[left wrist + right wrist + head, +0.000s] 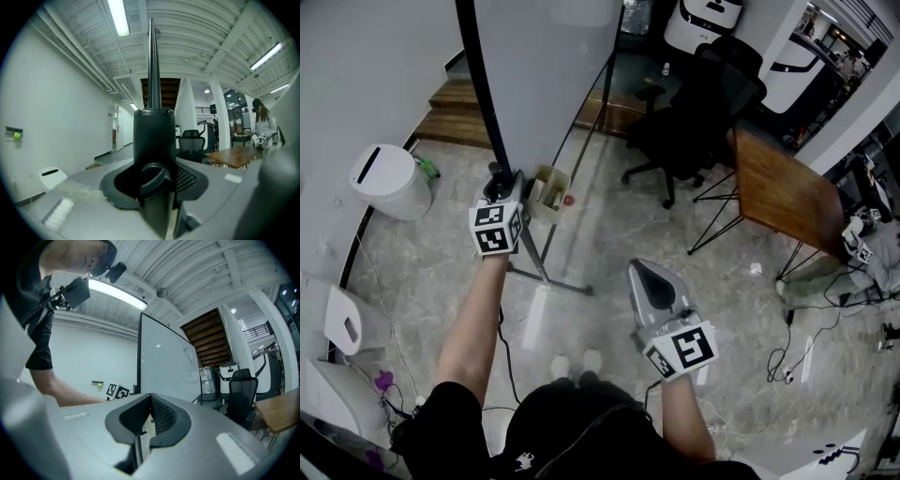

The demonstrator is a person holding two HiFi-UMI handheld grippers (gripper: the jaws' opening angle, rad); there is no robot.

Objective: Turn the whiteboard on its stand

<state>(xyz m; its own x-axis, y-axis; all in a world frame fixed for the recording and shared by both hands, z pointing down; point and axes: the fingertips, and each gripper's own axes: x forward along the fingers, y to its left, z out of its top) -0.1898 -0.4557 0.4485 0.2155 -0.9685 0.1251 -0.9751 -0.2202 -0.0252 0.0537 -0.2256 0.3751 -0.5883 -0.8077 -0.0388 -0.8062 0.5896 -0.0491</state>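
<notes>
The whiteboard (548,66) stands tilted on its wheeled metal stand (546,267) at the top middle of the head view. My left gripper (499,192) is shut on the lower end of the board's black side frame (483,94). In the left gripper view the black frame (153,136) fills the gap between the jaws of that gripper (154,185) and runs straight up. My right gripper (649,281) hangs lower right, apart from the board, jaws shut with nothing in them. The right gripper view shows the white board face (166,366) beyond the closed right gripper (143,427).
A white bin (389,181) stands to the left by the wall. A black office chair (698,112) and a wooden table (783,192) are to the right of the board. Cables (787,347) lie on the floor at right. A person (263,124) stands far off.
</notes>
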